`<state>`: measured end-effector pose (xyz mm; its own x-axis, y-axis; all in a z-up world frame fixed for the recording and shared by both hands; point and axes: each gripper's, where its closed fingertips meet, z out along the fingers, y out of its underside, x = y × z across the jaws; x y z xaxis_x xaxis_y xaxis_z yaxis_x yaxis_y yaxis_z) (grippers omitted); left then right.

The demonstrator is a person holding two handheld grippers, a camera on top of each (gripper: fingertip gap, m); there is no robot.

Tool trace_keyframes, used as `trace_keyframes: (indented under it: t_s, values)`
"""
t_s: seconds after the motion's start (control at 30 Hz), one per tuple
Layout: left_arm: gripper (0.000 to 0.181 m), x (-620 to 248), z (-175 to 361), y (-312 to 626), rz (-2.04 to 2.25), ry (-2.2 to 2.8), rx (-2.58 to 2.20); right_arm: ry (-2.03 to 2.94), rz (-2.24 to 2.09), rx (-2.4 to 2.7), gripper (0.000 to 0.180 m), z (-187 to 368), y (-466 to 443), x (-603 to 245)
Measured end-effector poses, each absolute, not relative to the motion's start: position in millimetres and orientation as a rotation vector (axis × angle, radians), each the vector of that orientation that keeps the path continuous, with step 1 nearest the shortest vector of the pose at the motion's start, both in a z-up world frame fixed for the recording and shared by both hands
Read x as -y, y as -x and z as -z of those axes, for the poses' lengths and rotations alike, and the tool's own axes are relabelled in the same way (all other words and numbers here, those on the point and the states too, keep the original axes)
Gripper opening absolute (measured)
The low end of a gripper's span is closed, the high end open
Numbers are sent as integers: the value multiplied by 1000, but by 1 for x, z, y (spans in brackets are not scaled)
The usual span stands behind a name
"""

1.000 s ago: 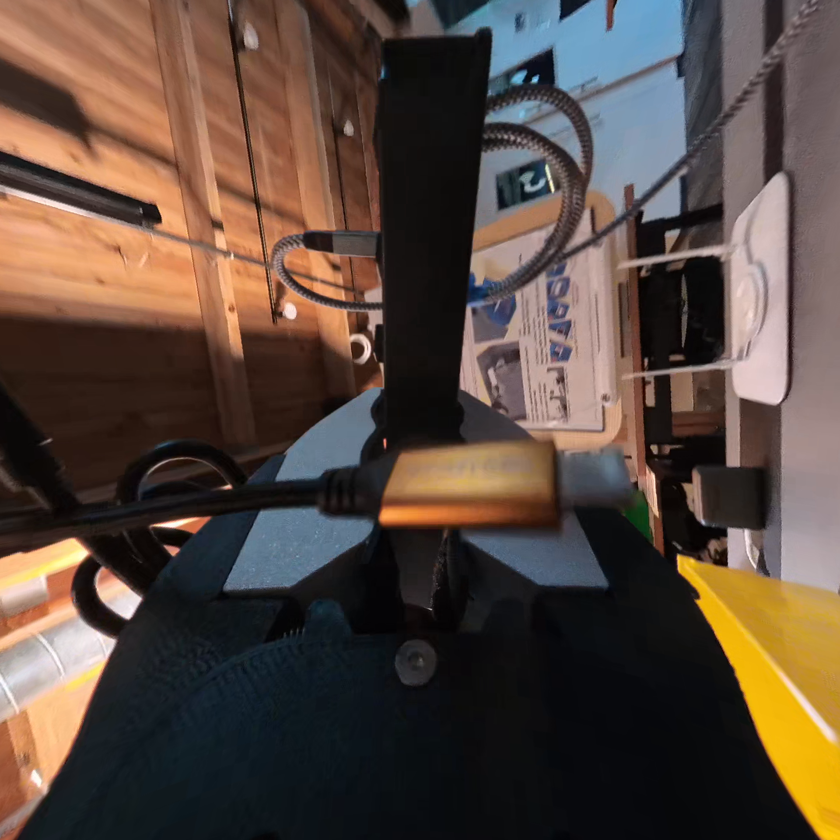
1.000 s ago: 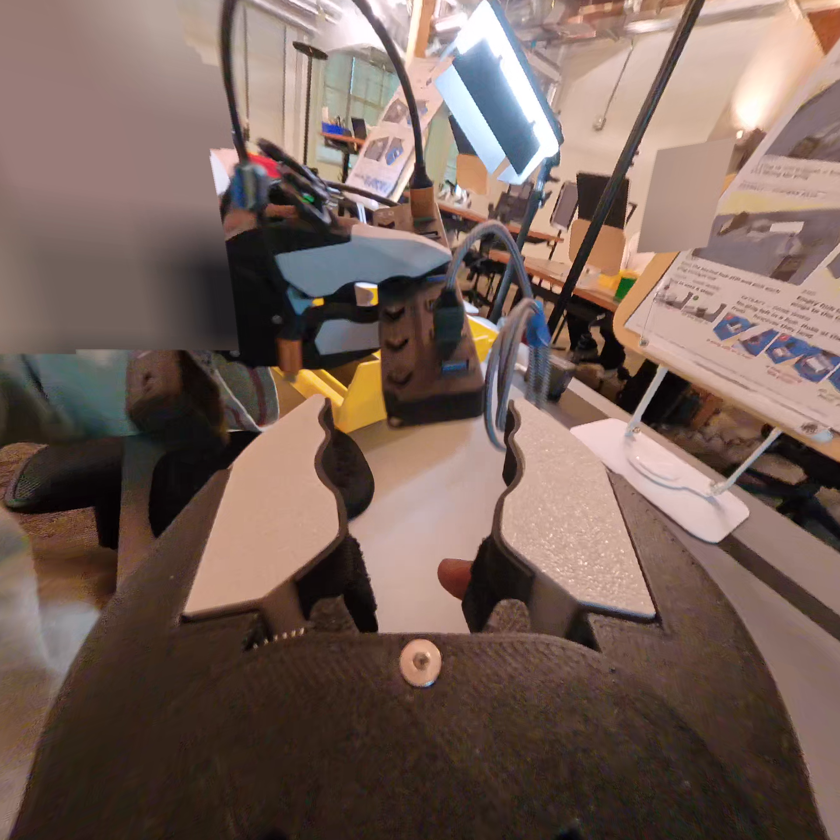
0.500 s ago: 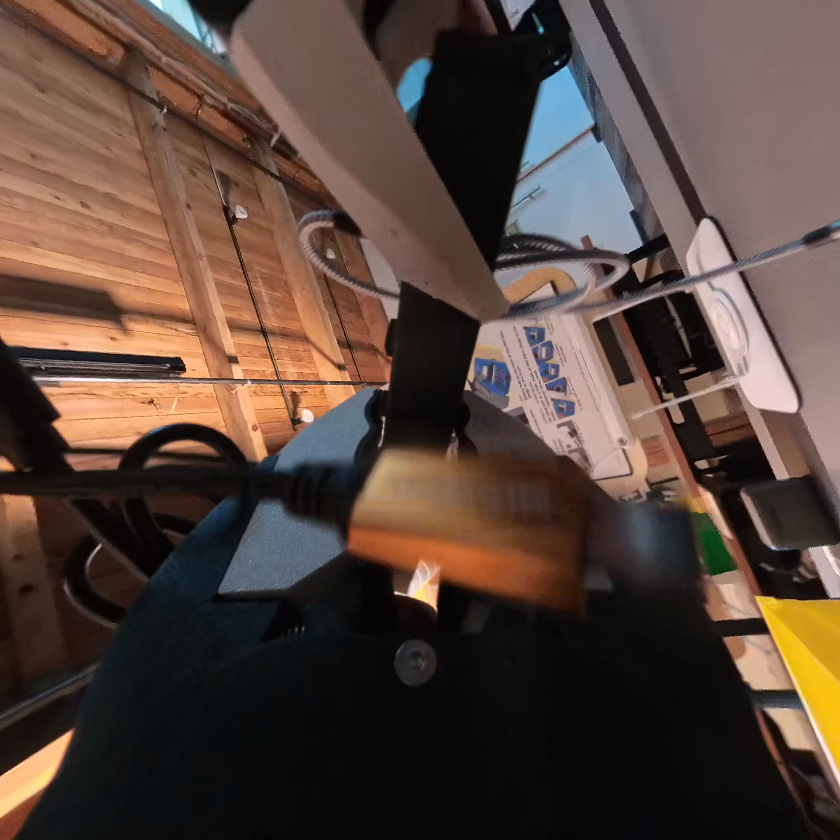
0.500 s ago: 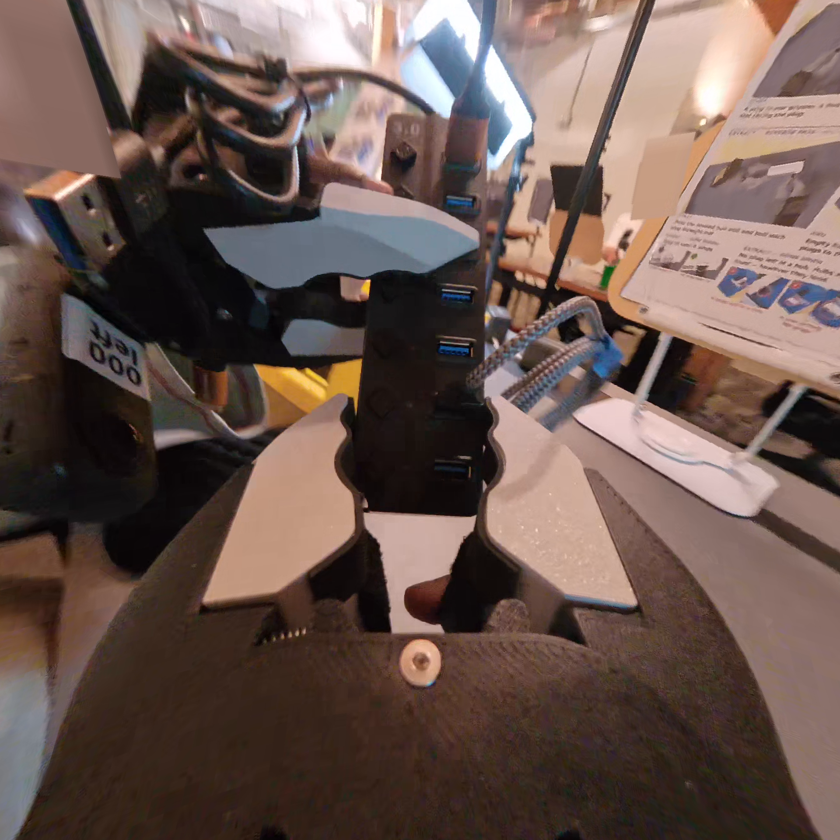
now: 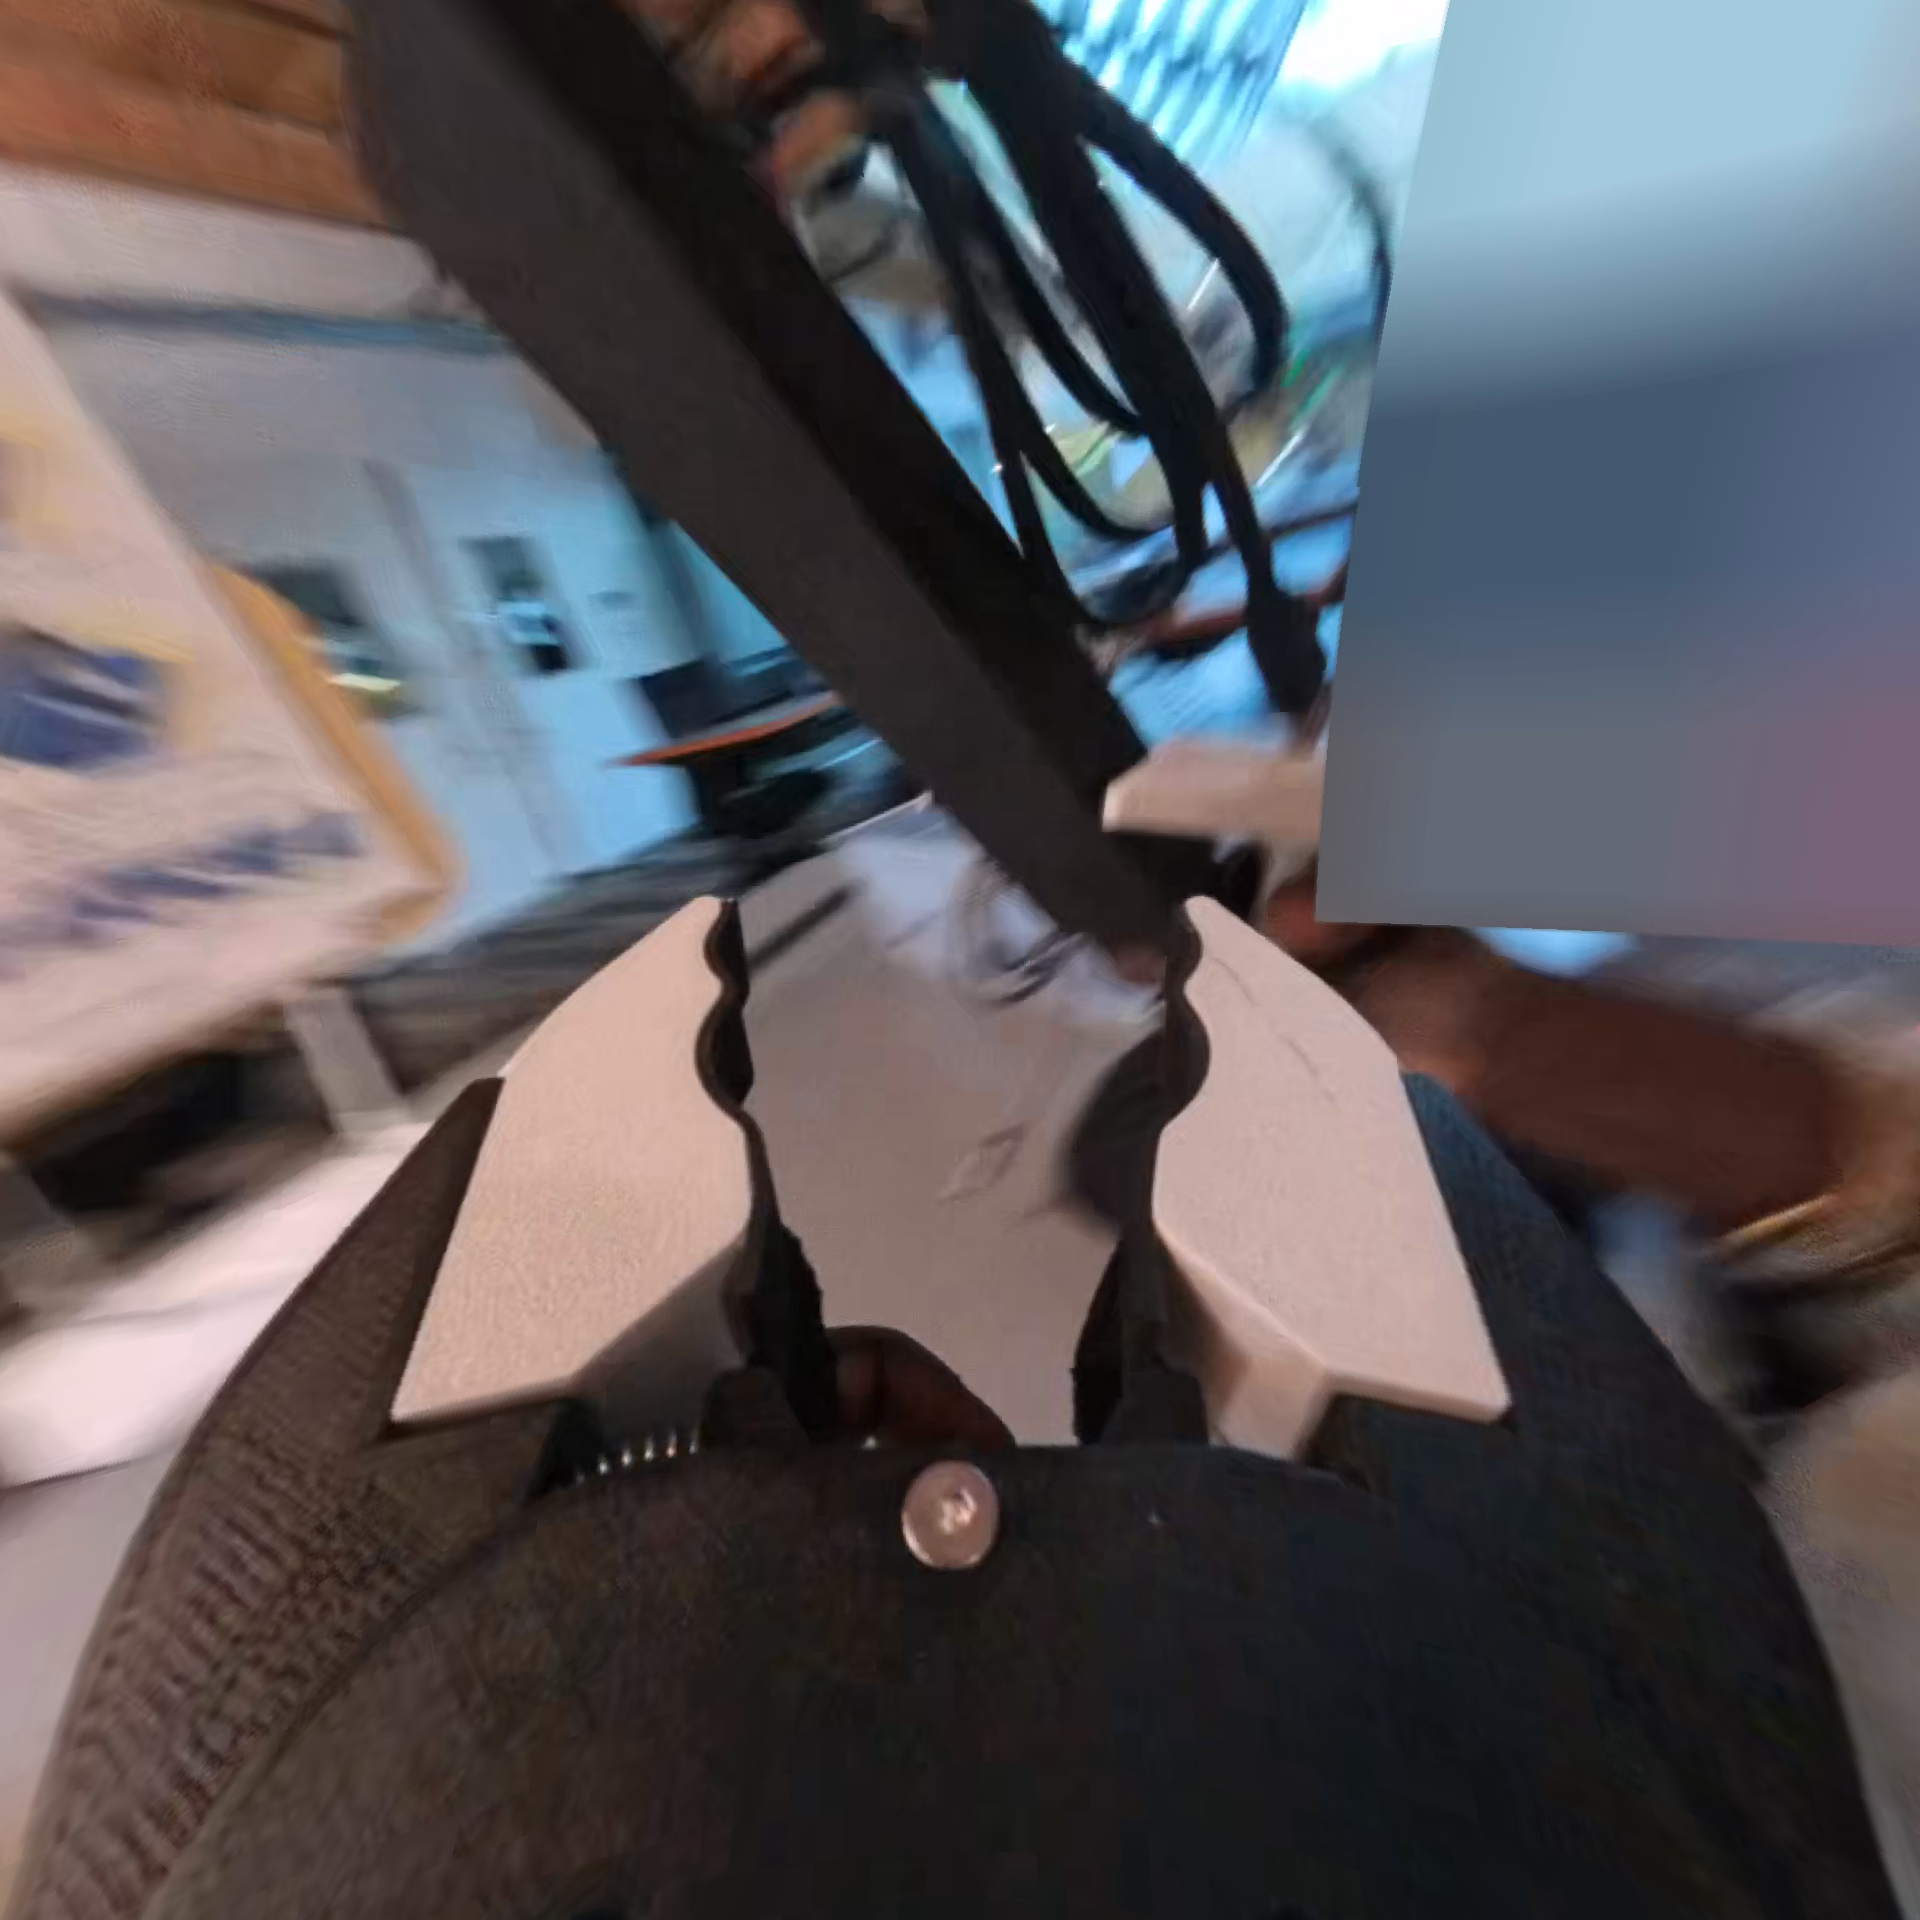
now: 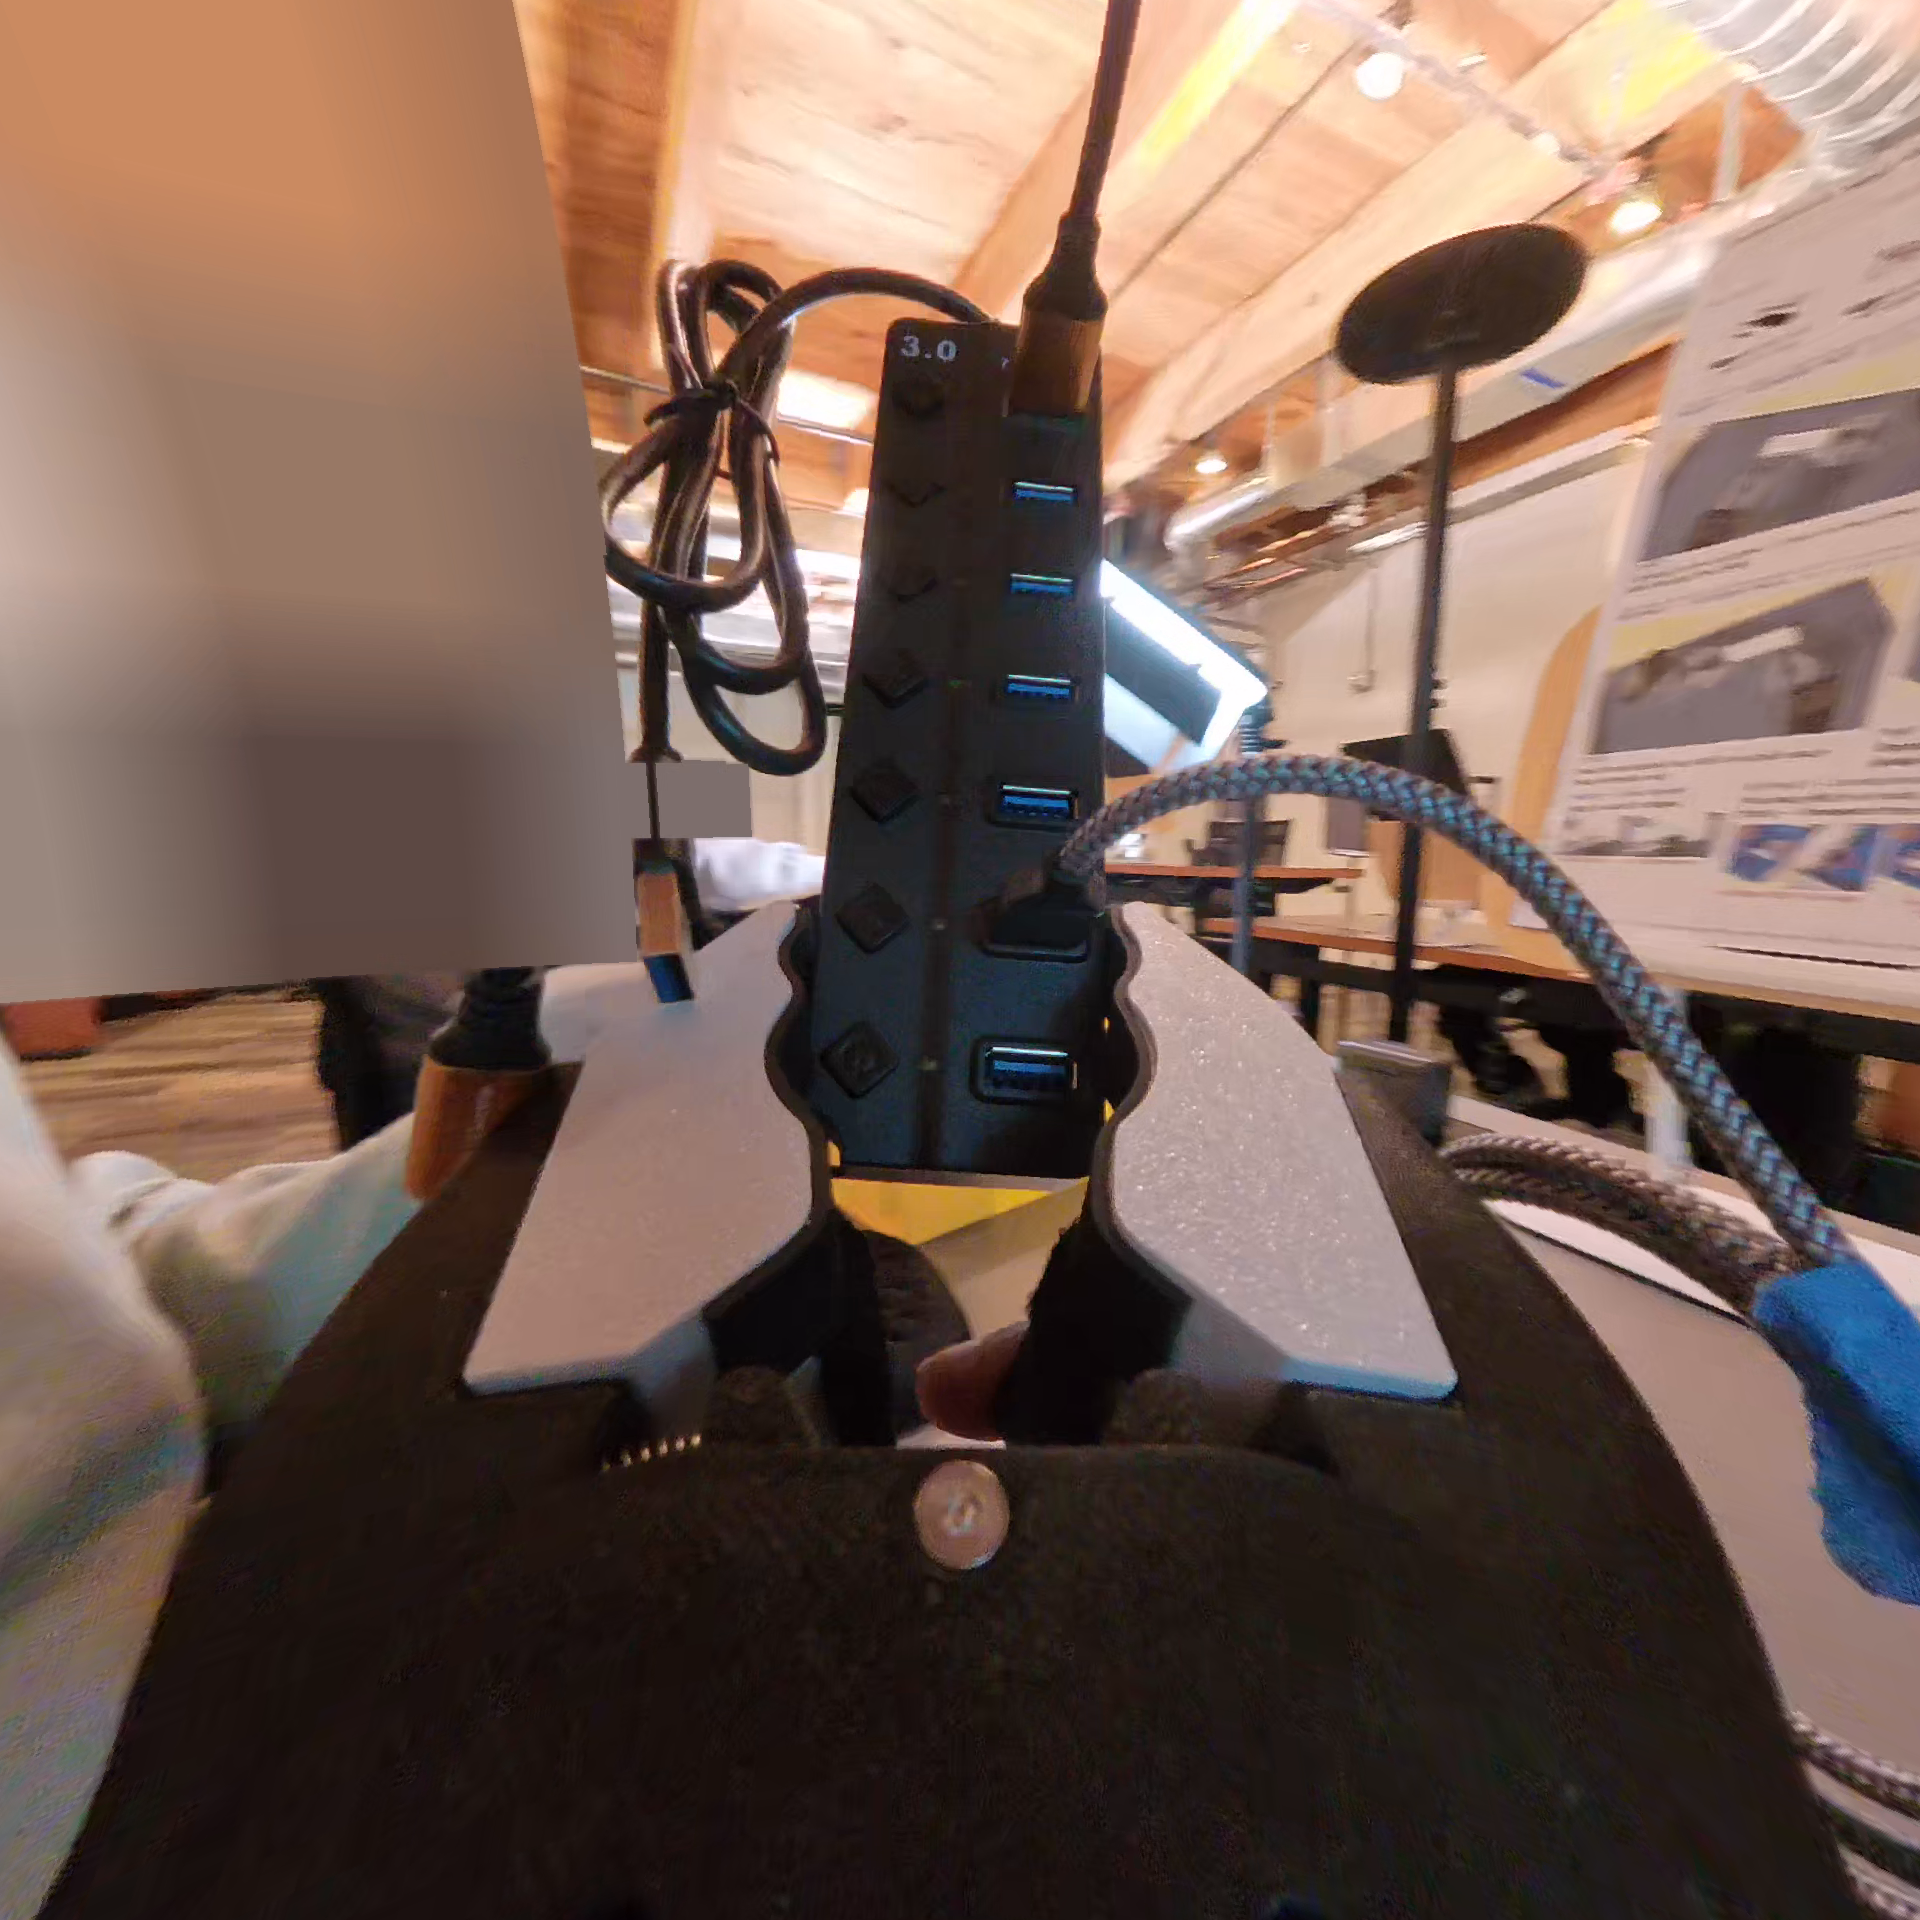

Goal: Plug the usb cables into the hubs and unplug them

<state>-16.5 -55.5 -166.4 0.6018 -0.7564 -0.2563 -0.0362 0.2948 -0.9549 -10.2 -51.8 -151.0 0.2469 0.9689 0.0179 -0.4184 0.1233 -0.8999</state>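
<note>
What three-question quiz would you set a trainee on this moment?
1. True or false: the left gripper is shut on a plug.
2. What holds the hub upright? A: the right gripper, clamped on its lower end. B: the left gripper. C: a stand.
3. Fill in: ___ of the hub's ports hold a plug.

Key: 1 false, it is open and empty. 2 A. 3 two: the copper plug in the top port and the braided cable in the second port from the bottom.
</note>
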Motion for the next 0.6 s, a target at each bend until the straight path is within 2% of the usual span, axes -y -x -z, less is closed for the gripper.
trace_keyframes:
  t_s: [0.03, 0.1, 0.2, 0.27, 0.33, 0.47, 0.6]
  values:
    - [78, 63, 158, 15, 778, 1169, -747, 921, -1202, 784, 53, 152, 15, 60]
    - [79, 66, 146, 18, 1000, 1119, -658, 889, -1266, 843, 54, 153, 25, 76]
    - [77, 77, 145, 11, 1096, 1065, -725, 861, -1337, 913, 53, 155, 39, 92]
    - [76, 87, 146, 5, 1123, 1030, -770, 866, -1367, 960, 52, 159, 47, 99]
    - [66, 94, 145, 5, 1134, 984, -793, 875, -1367, 1001, 53, 163, 54, 104]
    - [64, 98, 147, 11, 1151, 976, -770, 913, -1334, 1059, 53, 166, 60, 107]
    - [63, 97, 143, 22, 1140, 936, -722, 877, -1435, 950, 43, 156, 41, 98]
